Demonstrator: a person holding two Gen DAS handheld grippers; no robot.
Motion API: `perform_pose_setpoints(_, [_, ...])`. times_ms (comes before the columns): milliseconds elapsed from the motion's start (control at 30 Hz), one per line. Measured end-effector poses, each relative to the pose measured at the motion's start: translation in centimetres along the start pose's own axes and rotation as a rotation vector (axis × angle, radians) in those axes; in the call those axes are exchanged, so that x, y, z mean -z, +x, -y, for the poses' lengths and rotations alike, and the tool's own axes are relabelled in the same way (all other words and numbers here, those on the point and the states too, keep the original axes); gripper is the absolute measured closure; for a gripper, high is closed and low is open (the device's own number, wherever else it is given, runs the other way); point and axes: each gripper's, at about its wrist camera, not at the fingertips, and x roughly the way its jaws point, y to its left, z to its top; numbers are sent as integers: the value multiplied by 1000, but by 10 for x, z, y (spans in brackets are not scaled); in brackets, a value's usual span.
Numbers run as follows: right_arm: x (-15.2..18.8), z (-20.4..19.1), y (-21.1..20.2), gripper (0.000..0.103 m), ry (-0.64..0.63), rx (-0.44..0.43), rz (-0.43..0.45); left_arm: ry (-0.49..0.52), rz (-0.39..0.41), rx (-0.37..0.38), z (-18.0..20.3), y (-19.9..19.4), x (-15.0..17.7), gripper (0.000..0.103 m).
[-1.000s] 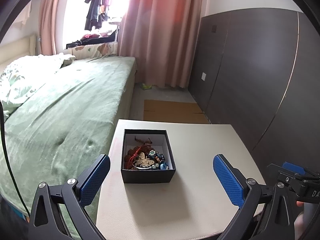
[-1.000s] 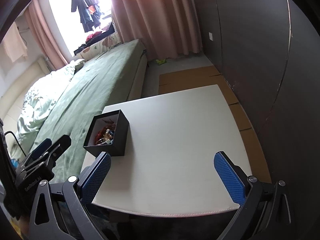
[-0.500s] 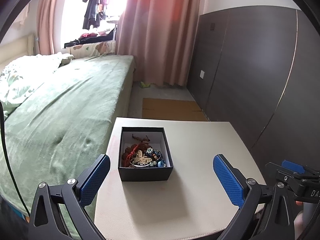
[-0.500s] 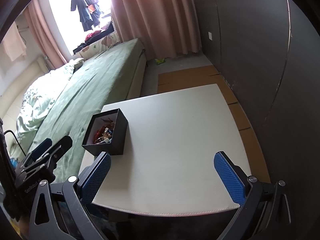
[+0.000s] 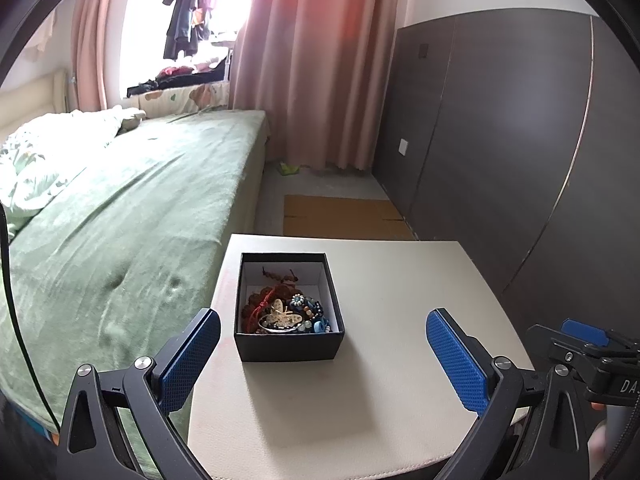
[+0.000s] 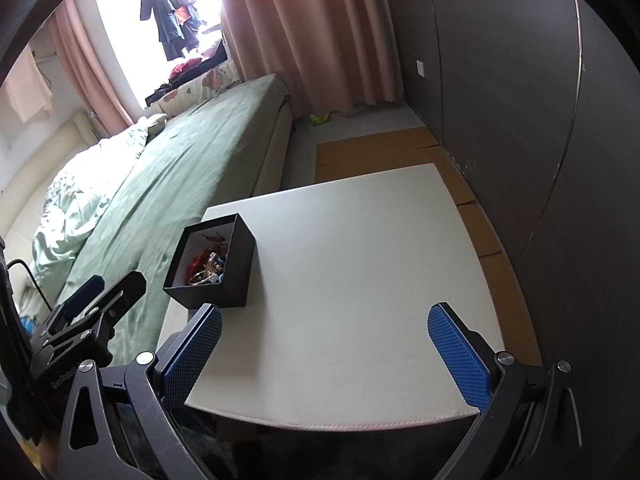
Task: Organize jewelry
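Holding my left tool (image 5: 323, 354) spread wide, level, just short of the black box (image 5: 289, 344); right tool (image 6: 325, 354) likewise gaping over bare surface (image 6: 360, 280) beside the box.

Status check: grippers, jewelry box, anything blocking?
Left gripper open, empty. Right gripper open, empty, over bare table. Black jewelry box lidless, jewelry piled inside, near the table's bed-side edge. Nothing in the way.
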Motion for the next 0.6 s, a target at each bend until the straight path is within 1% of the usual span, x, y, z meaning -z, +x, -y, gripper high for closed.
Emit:
perform_pose_setpoints(167, [1, -1, 1, 0, 1, 2, -3, 2, -1, 2, 2, 0, 0, 1])
perform_pose_setpoints(267, [1, 0, 3, 0, -1, 3, -6, 11, 11, -6, 3, -2, 1, 1])
perform_pose_setpoints(600, [1, 1, 5, 0, -1, 7, -13, 12, 7, 13, 3, -3, 0, 1])
